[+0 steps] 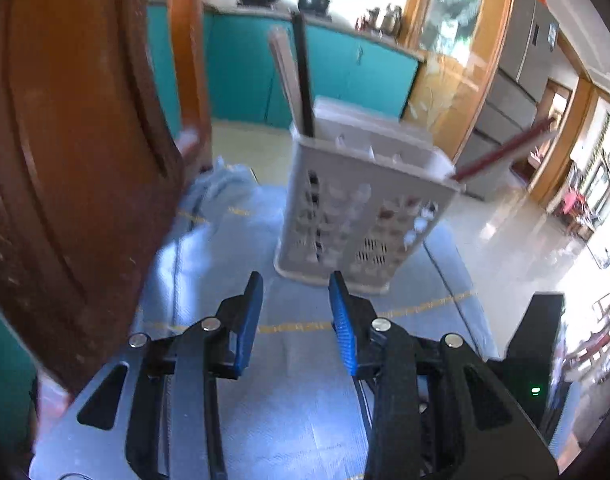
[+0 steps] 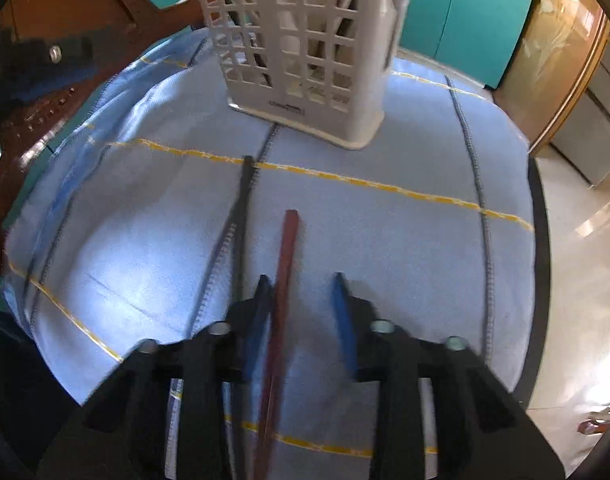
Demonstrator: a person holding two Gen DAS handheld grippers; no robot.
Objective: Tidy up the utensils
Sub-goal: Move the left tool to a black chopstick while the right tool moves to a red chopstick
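Note:
A white perforated utensil holder [image 1: 357, 208] stands on the blue cloth [image 1: 297, 400]. It holds a black chopstick [image 1: 303, 76], a pale utensil handle [image 1: 283, 76] and a dark red chopstick [image 1: 505, 148] leaning right. My left gripper [image 1: 297, 300] is open and empty, just in front of the holder. In the right wrist view the holder [image 2: 305, 48] stands at the far end. A dark red chopstick [image 2: 283, 280] and a black chopstick [image 2: 243, 220] lie on the cloth [image 2: 385, 240]. My right gripper [image 2: 301, 292] is open above the red chopstick, which lies between its jaws.
A brown wooden chair back [image 1: 77, 160] rises close on the left. Teal cabinets [image 1: 345, 68] and a tiled floor [image 1: 525, 232] lie beyond the table. A black device [image 1: 541, 344] sits at the table's right edge.

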